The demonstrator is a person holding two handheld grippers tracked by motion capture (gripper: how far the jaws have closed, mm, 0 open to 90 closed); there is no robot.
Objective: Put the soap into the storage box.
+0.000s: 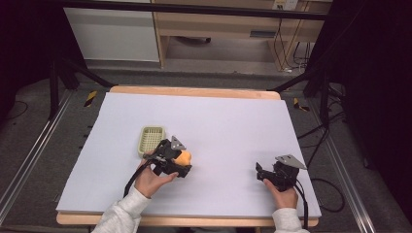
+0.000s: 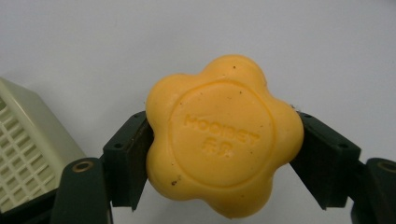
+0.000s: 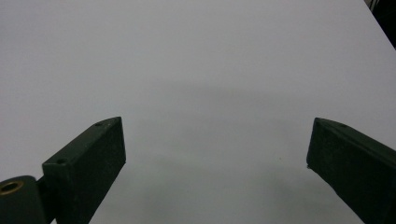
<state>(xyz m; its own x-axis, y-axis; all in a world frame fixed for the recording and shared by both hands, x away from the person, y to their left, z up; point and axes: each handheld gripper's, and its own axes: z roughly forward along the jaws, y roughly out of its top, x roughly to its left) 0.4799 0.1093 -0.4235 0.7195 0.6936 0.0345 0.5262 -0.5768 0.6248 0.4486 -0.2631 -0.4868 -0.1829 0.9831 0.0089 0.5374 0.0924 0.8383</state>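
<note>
Fingers (image 2: 125, 161) of the left gripper (image 2: 224, 154) are clamping a yellow flower-shaped soap (image 2: 223, 135) just beside a pale green basket (image 2: 28, 140), while the right gripper (image 3: 217, 163) fingers are gaping apart above the white surface (image 3: 196, 60)

A yellow-orange, flower-shaped soap (image 2: 224, 140) is showing embossed lettering between the black left tool (image 2: 224, 158). Beside it, a pale green basket (image 2: 28, 140) is showing a grid pattern. The surface (image 3: 196, 60) is looking pale lavender-white.

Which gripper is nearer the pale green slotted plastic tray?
Left. The left gripper, clamping the yellow flower-shaped soap, sits beside the tray; the right gripper is open, far off.
</note>
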